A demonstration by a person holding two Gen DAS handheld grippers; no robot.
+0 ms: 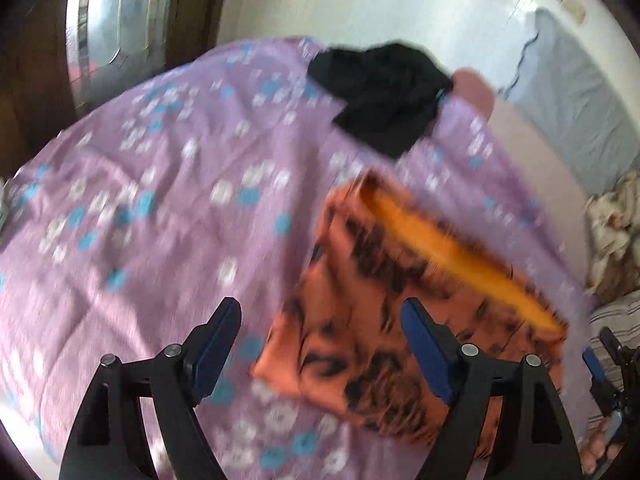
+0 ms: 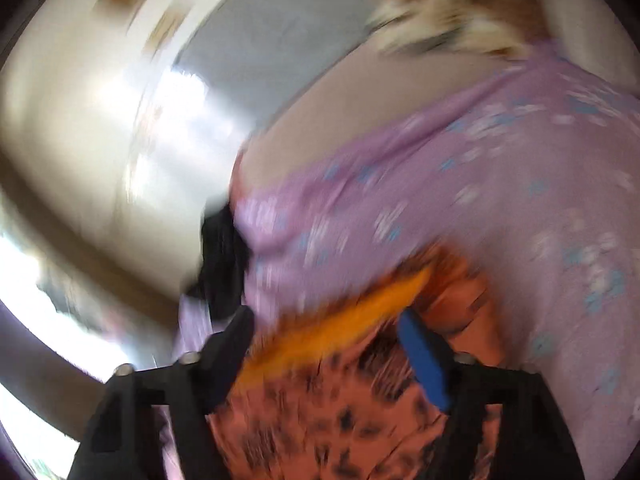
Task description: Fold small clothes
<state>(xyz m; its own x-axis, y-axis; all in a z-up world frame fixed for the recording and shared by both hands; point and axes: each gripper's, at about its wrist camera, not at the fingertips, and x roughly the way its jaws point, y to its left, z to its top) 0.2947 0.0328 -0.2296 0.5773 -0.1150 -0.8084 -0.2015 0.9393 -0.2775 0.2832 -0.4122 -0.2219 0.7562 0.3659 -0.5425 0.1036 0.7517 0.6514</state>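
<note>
An orange garment with black print and a yellow-orange waistband lies flat on the purple floral bedspread. My left gripper is open above the garment's near left edge, holding nothing. My right gripper is open over the same garment, near its waistband, holding nothing. The right gripper also shows at the far right edge of the left wrist view. A black garment lies crumpled at the far end of the bedspread; it also shows in the right wrist view. Both views are motion-blurred.
A grey pillow and a beige patterned cloth lie to the right on the bed. A mirrored wardrobe door stands at the far left. A white wall is behind the bed.
</note>
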